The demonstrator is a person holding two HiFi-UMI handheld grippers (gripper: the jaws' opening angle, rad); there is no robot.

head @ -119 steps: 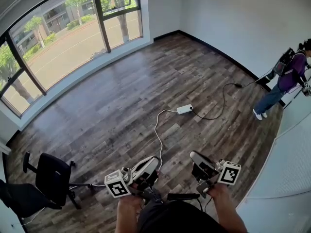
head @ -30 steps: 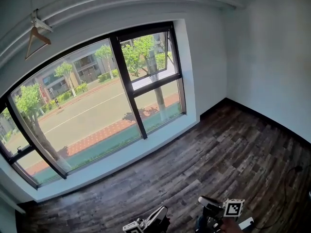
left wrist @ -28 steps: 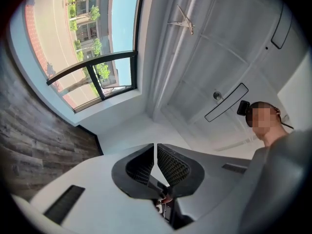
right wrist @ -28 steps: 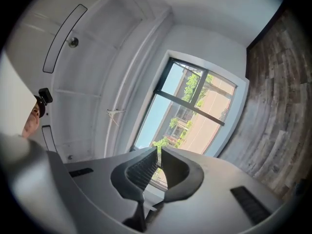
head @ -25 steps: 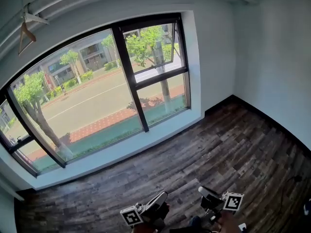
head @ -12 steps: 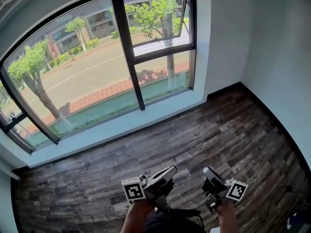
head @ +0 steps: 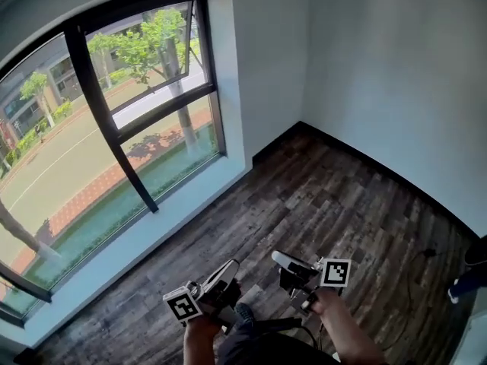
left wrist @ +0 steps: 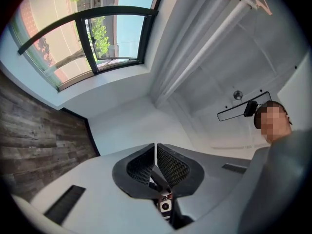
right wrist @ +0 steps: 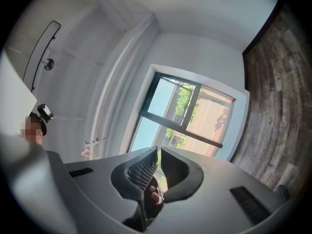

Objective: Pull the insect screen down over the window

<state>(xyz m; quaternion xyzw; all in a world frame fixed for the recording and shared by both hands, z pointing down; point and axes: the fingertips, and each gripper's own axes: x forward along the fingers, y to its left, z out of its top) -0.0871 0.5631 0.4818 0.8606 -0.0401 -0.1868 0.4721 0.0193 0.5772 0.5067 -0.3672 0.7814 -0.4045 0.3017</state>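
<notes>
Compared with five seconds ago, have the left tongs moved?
Yes. The left tongs have been carried across the floor toward the window, which now stands much nearer them.

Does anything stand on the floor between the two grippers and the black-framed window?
Nothing visible does. Only bare dark wooden floor lies between the left gripper, the right gripper and the large black-framed window.

Ahead of the left tool (head: 227,267) and the right tool (head: 278,258), held side by side with a gap between them, bare wooden floor (head: 327,196) runs open to the low white sill (head: 144,226) under the window (head: 137,105), ahead-left of both. The white wall (head: 380,74) closes the far side ahead-right and meets the window wall in a corner. A thin cable (head: 423,253) lies on the boards well right of the right tool, near a person's shoe (head: 463,286).
</notes>
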